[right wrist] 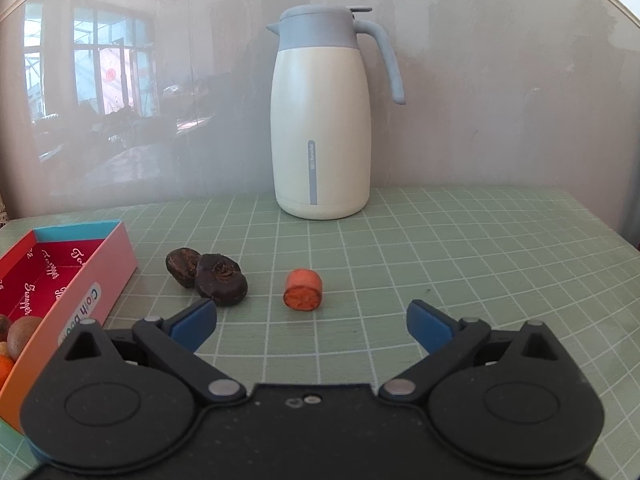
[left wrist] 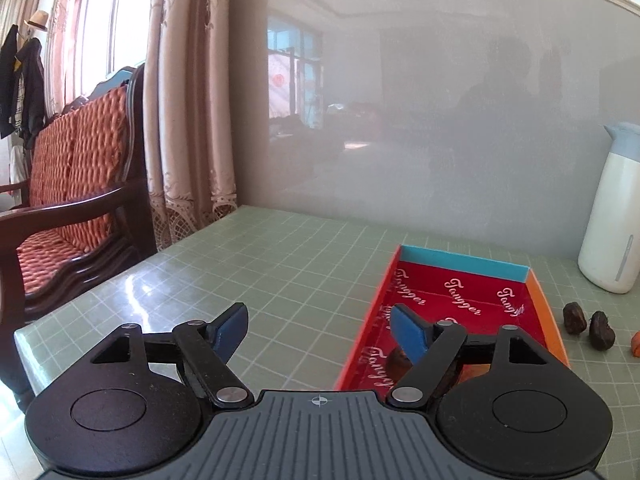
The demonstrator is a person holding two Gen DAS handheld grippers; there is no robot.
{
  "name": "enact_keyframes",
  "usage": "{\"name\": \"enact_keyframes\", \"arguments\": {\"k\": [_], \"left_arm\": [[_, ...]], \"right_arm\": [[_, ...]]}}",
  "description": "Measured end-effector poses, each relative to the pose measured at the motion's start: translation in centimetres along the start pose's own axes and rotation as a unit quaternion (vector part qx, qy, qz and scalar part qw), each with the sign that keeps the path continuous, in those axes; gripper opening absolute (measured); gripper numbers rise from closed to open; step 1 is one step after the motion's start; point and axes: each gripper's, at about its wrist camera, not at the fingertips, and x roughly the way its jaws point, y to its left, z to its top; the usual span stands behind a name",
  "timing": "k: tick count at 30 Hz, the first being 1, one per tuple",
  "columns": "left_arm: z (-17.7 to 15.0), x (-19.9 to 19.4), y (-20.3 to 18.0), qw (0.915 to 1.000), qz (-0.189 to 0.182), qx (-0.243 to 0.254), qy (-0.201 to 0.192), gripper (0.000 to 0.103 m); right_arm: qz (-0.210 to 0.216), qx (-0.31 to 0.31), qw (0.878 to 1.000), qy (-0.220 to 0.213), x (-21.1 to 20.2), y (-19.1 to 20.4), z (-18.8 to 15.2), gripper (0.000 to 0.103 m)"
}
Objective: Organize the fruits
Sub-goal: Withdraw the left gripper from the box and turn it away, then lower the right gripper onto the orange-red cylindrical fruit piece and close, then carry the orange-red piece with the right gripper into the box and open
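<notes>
R gripper (right wrist: 311,322) jaws wide apart, empty, lined up w/ orange chunk (right wrist: 303,289) on green grid mat (right wrist: 440,248). Two dark fruits (right wrist: 208,274) touching each other, just left of chunk, beside red box (right wrist: 116,268). L gripper (left wrist: 318,334) jaws apart, empty, over box's near-left edge. Some fruit already in box.

Risks: chunk lies on its side, likely rolls if one pad hits first; left pad sits near dark fruit, could knock it. Thermos jug (right wrist: 320,120) behind, well apart.
</notes>
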Motion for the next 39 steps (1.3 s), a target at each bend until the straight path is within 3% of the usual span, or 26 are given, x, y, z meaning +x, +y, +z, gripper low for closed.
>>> {"name": "enact_keyframes", "arguments": {"k": [10, 15, 28, 29, 32, 34, 35, 37, 39], "left_arm": [[-1.1, -0.2, 3.6, 0.9972, 0.062, -0.04, -0.014, 0.088], [-1.5, -0.1, 4.6, 0.9955, 0.079, -0.05, -0.018, 0.092], [-2.0, 0.7, 6.7, 0.9913, 0.111, -0.071, -0.007, 0.094], [-2.0, 0.7, 6.7, 0.9913, 0.11, -0.072, -0.007, 0.094], [-2.0, 0.7, 6.5, 0.9919, 0.107, -0.069, -0.007, 0.094], [-2.0, 0.6, 6.3, 0.9922, 0.106, -0.064, -0.01, 0.094], [-2.0, 0.5, 6.2, 0.9923, 0.106, -0.062, -0.01, 0.094], [-2.0, 0.6, 6.2, 0.9923, 0.107, -0.063, -0.009, 0.094], [-1.9, 0.7, 6.4, 0.992, 0.107, -0.068, -0.007, 0.094]], "right_arm": [[-0.001, -0.002, 1.0, 0.019, 2.3, 0.3, 0.4, 0.098], [0.001, -0.003, 1.0, 0.026, 3.2, 0.5, 0.7, 0.092], [-0.038, -0.012, 0.998, 0.042, 6.1, 1.1, 1.2, 0.091], [-0.037, -0.01, 0.998, 0.045, 6.4, 1.0, 1.3, 0.089], [-0.031, -0.009, 0.998, 0.06, 7.4, 0.8, 1.3, 0.069], [-0.021, -0.002, 0.997, 0.07, 8.0, 0.6, 1.3, 0.045], [-0.018, 0.0, 0.997, 0.074, 8.2, 0.5, 1.3, 0.038], [-0.019, -0.004, 0.997, 0.068, 8.1, 0.4, 1.3, 0.03], [-0.014, -0.003, 0.998, 0.067, 7.9, 0.4, 1.2, 0.029]]}}
